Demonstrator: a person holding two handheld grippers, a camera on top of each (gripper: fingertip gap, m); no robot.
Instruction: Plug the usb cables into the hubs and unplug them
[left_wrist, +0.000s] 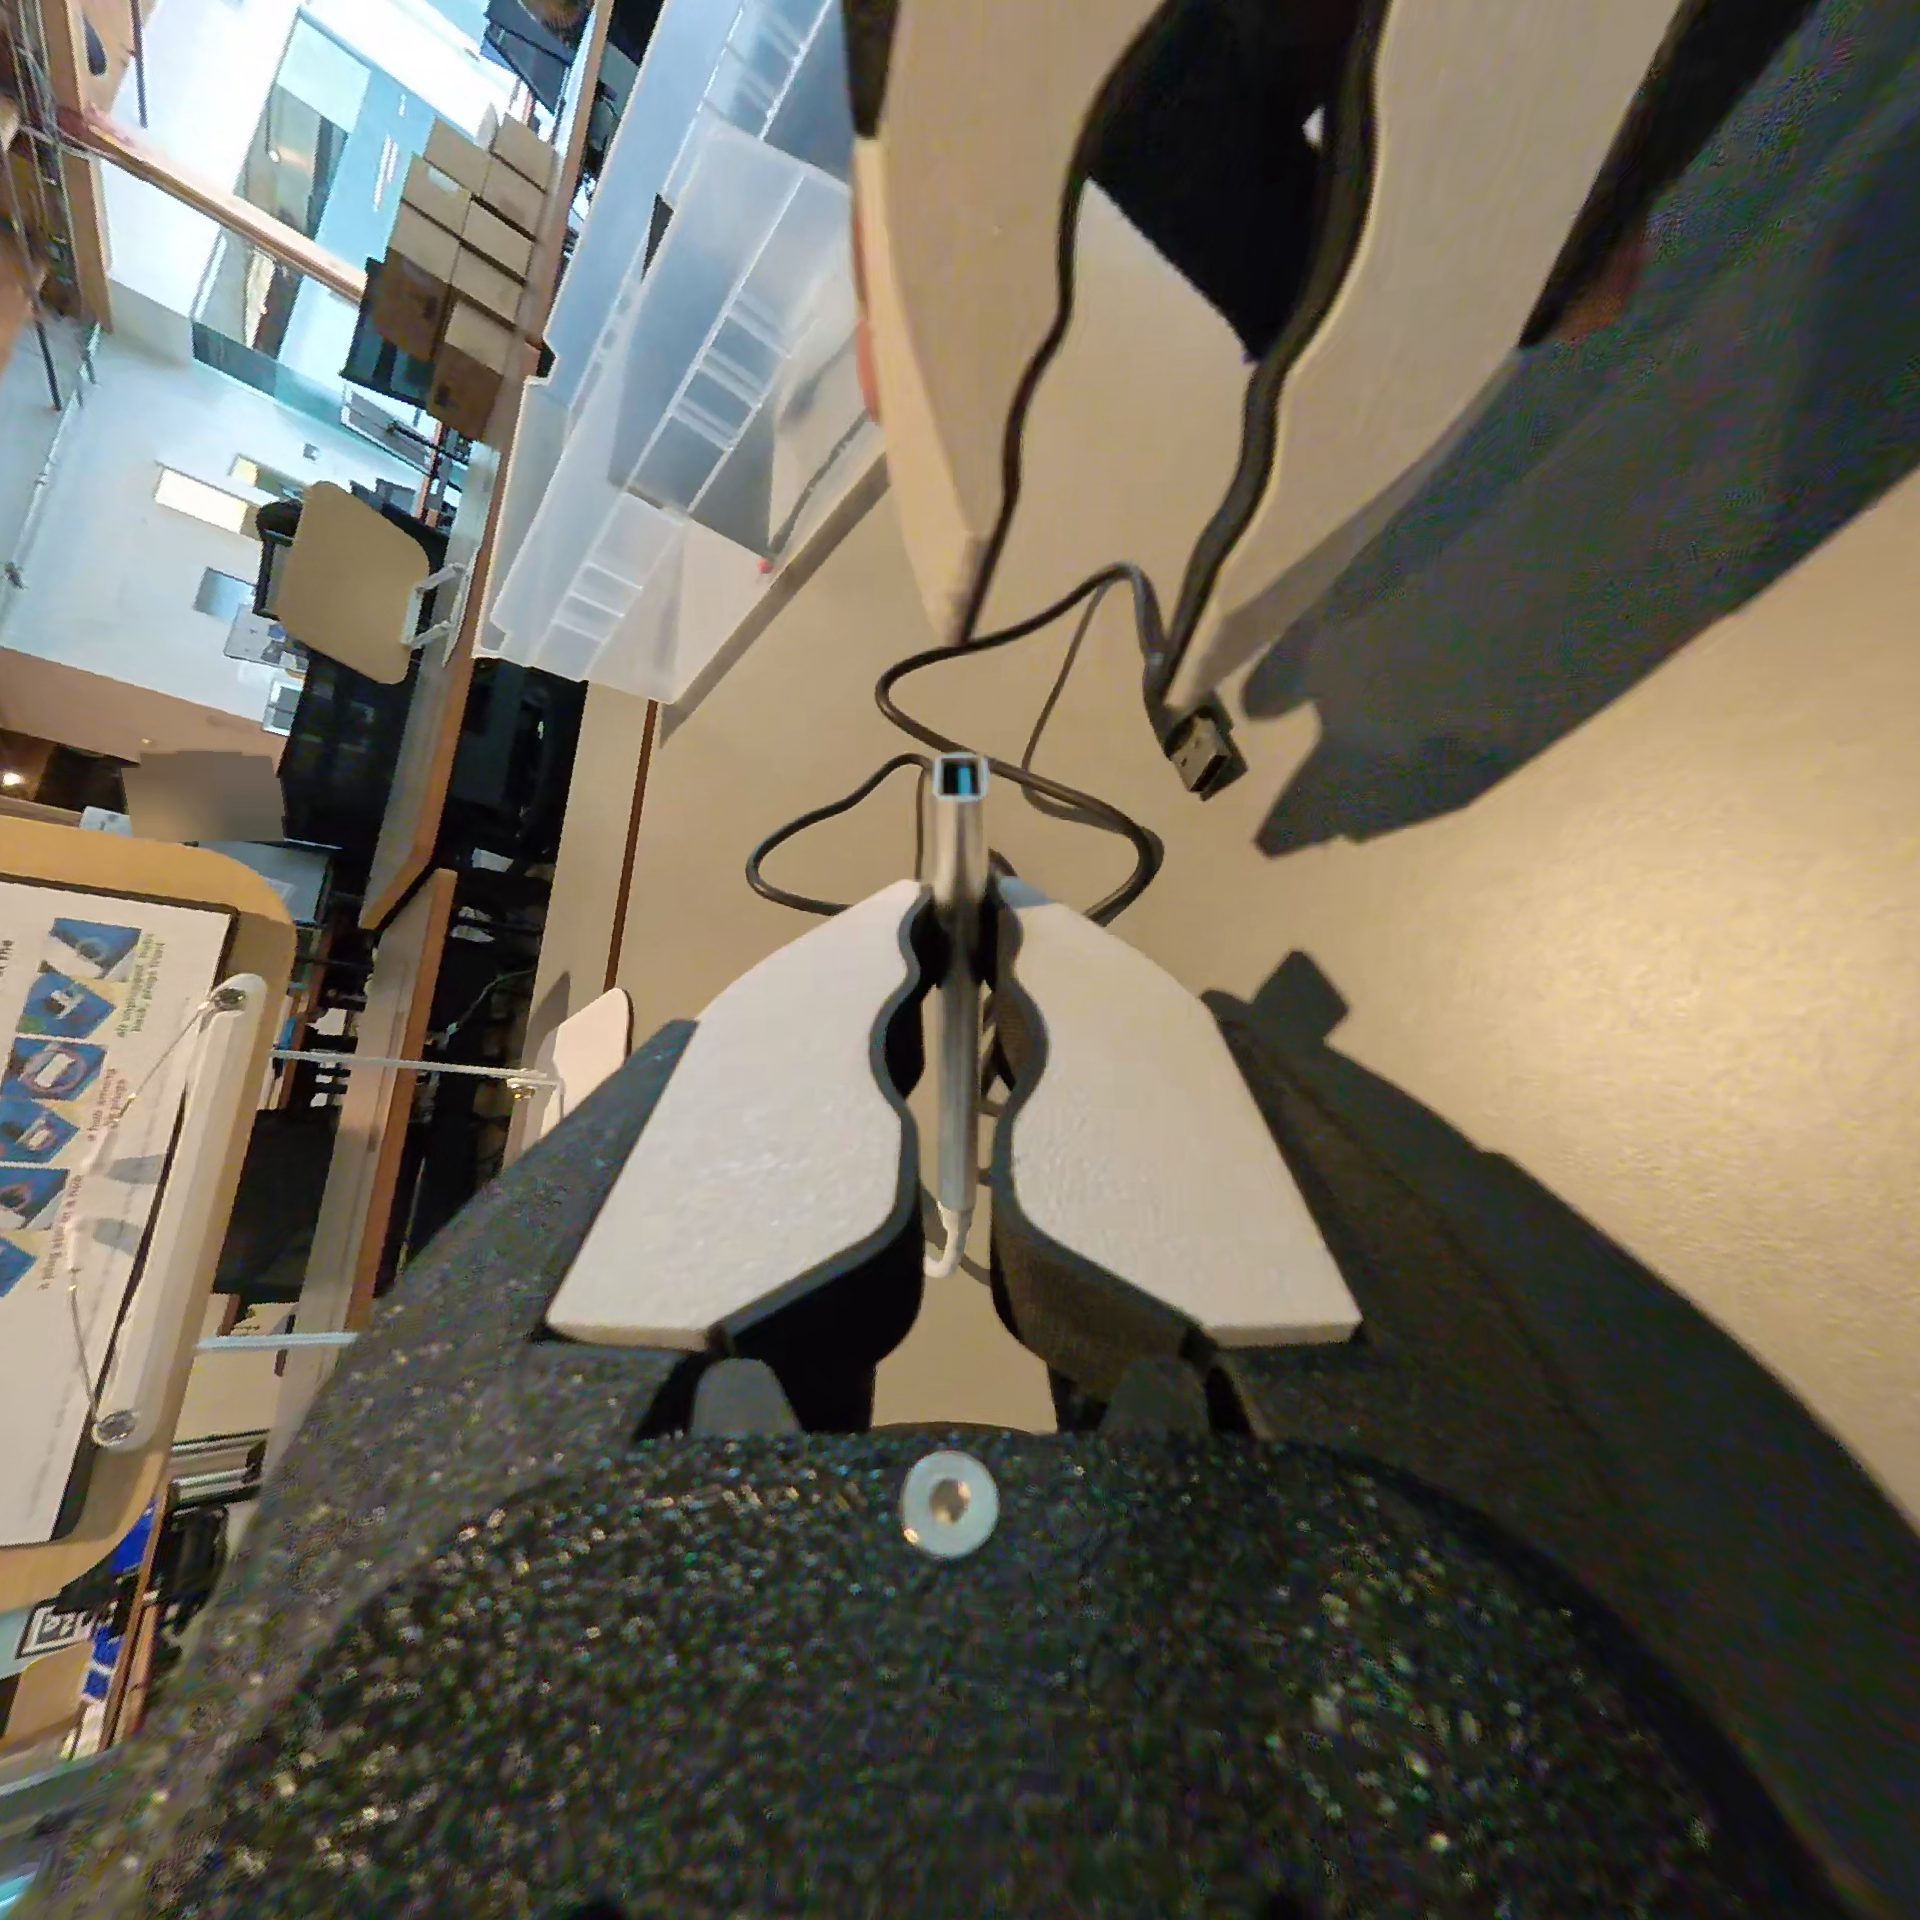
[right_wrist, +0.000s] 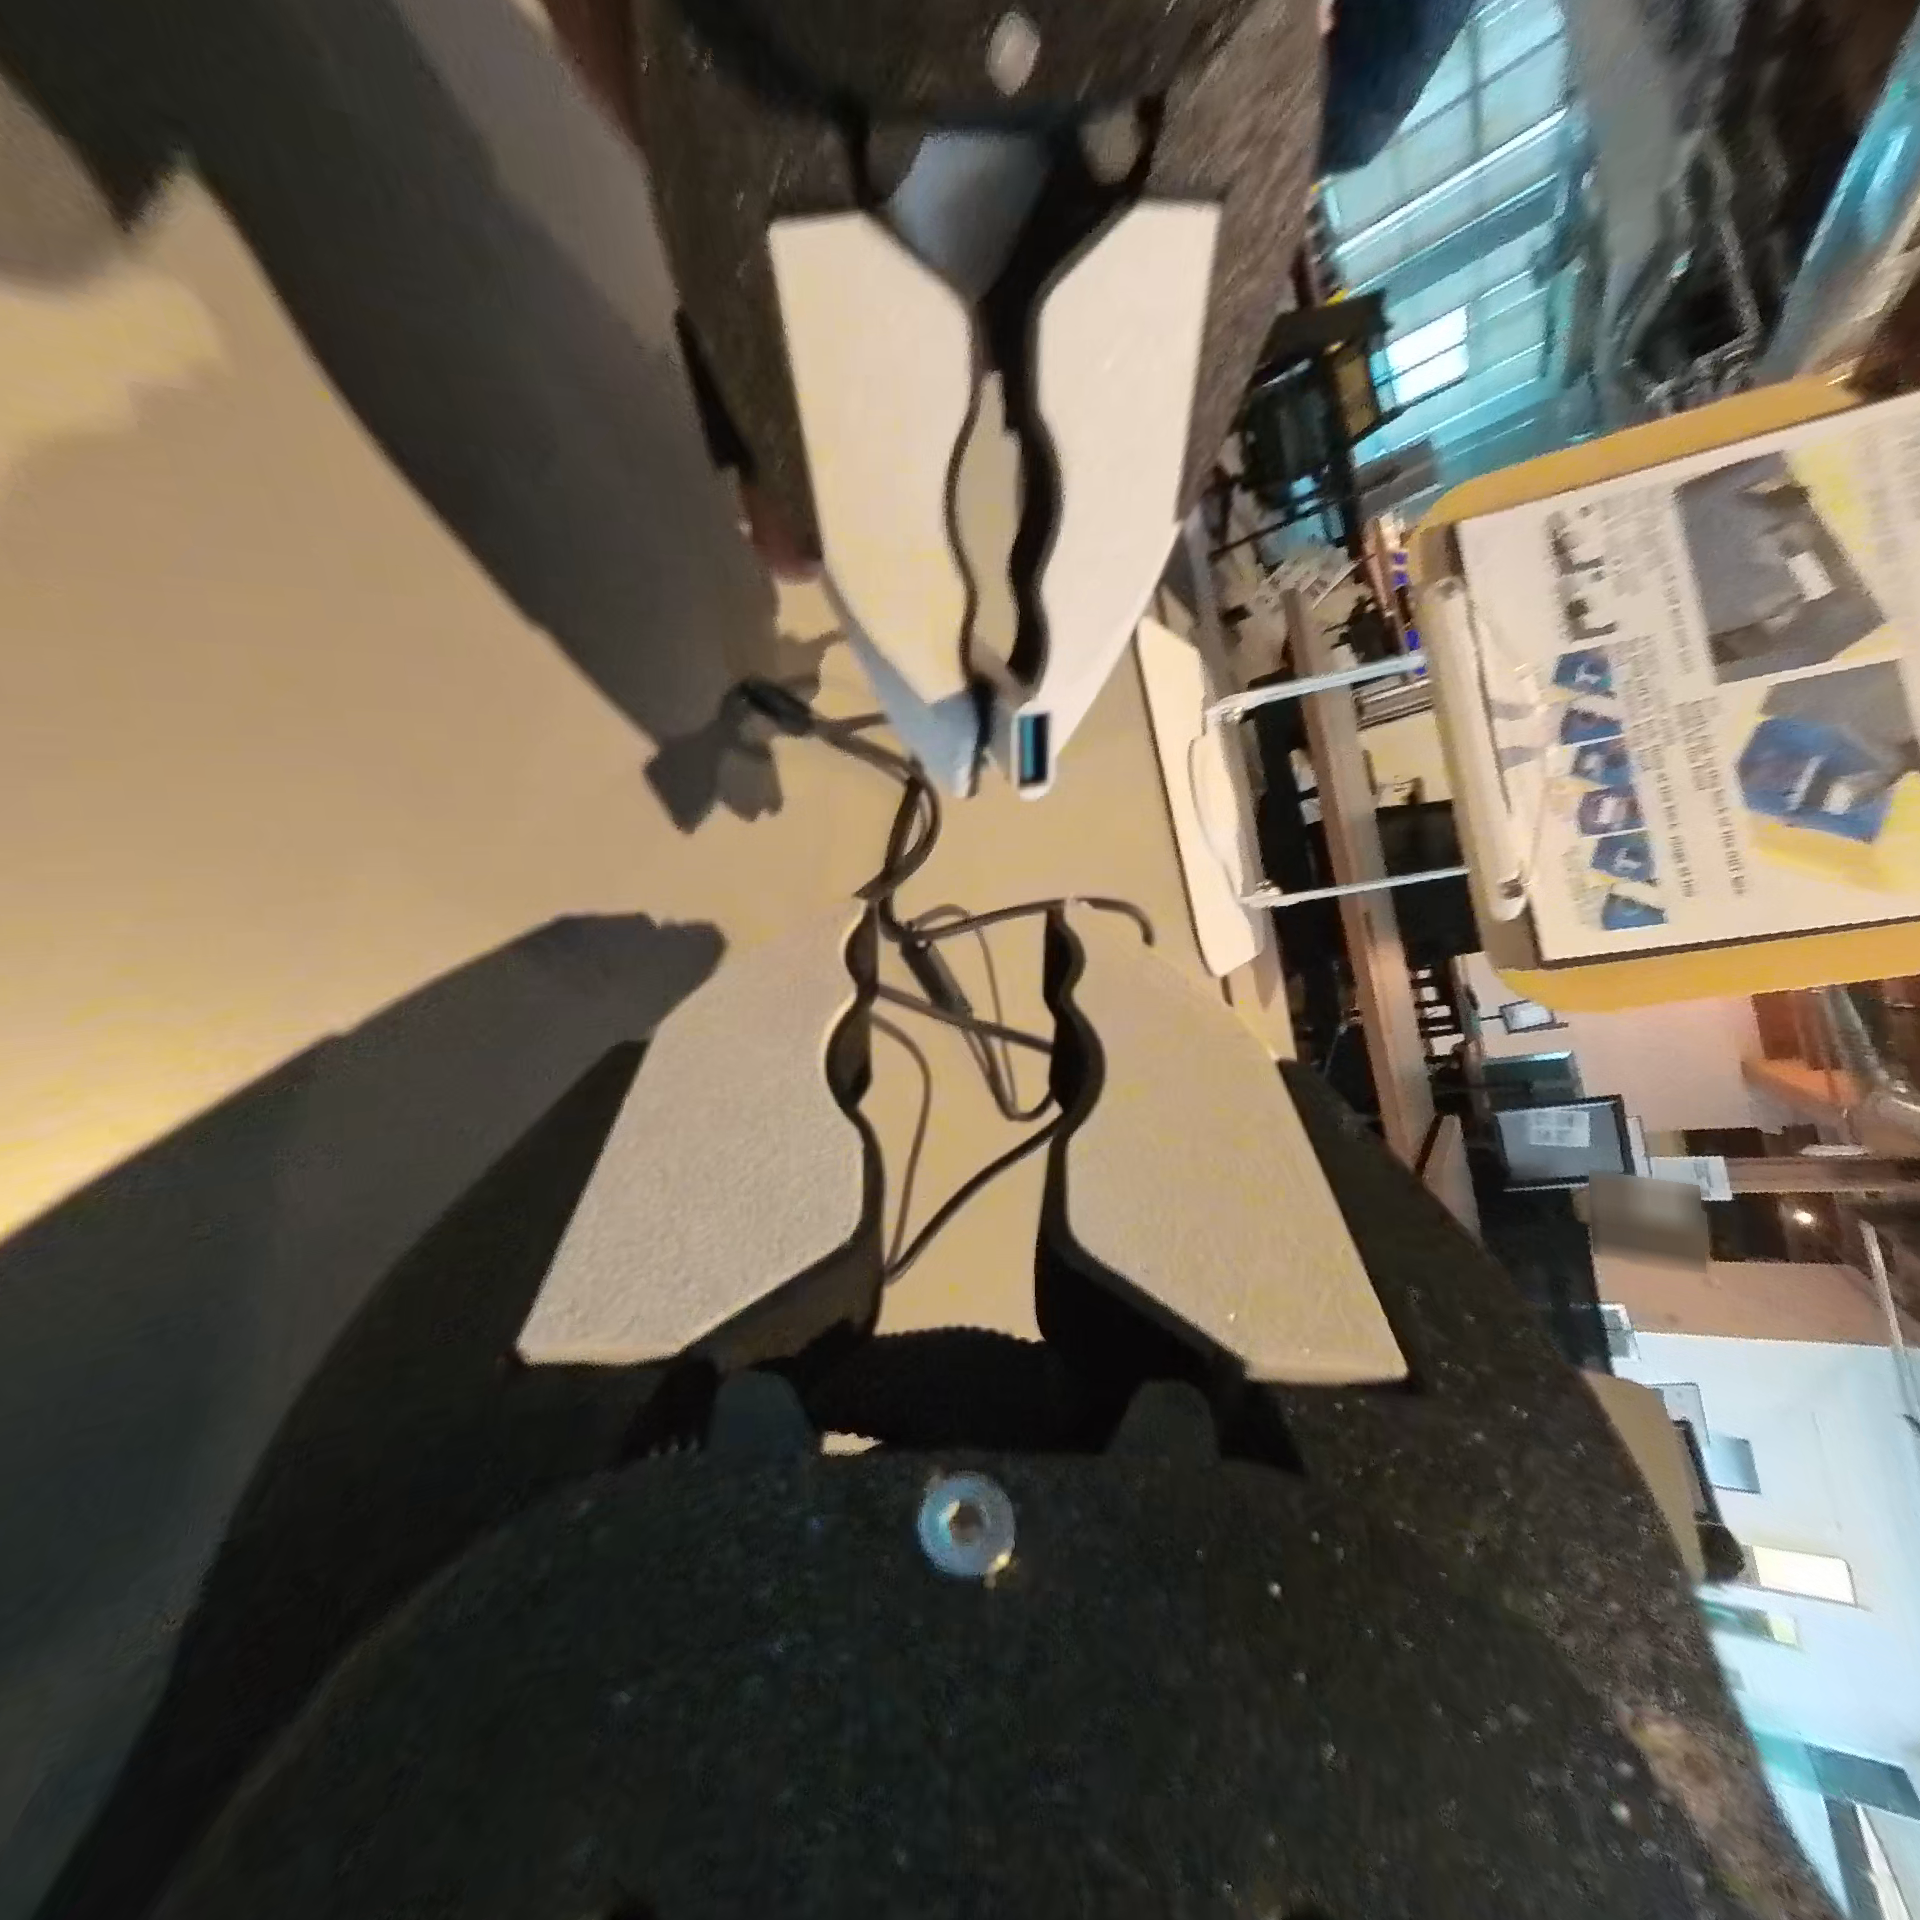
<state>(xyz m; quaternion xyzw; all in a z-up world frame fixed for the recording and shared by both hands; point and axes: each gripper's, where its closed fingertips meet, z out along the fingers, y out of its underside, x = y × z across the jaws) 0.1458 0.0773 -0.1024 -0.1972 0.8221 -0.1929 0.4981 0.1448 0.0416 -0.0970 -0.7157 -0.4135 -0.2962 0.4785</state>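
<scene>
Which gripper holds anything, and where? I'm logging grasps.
Left gripper clamps the slim silver metal hub along its body; right gripper is open, empty.

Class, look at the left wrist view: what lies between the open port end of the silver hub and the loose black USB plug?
In the left wrist view, only bare beige tabletop separates the hub from the plug; a thin black cable loops just behind the gap.

The left gripper (left_wrist: 961, 914) has a rounded, speckled black body low in the frame, grainy like moulded plastic, with one silver washer-headed screw (left_wrist: 950, 1505) set at its centre. Two broad fingers (left_wrist: 748, 1132) rise from it, faced in pale grey-white textured pads with wavy black inner edges. The right gripper (right_wrist: 961, 925) is built the same: speckled black housing, a silver screw (right_wrist: 966, 1527) at lower centre, and pale fingers (right_wrist: 727, 1143) with scalloped dark edges.
</scene>
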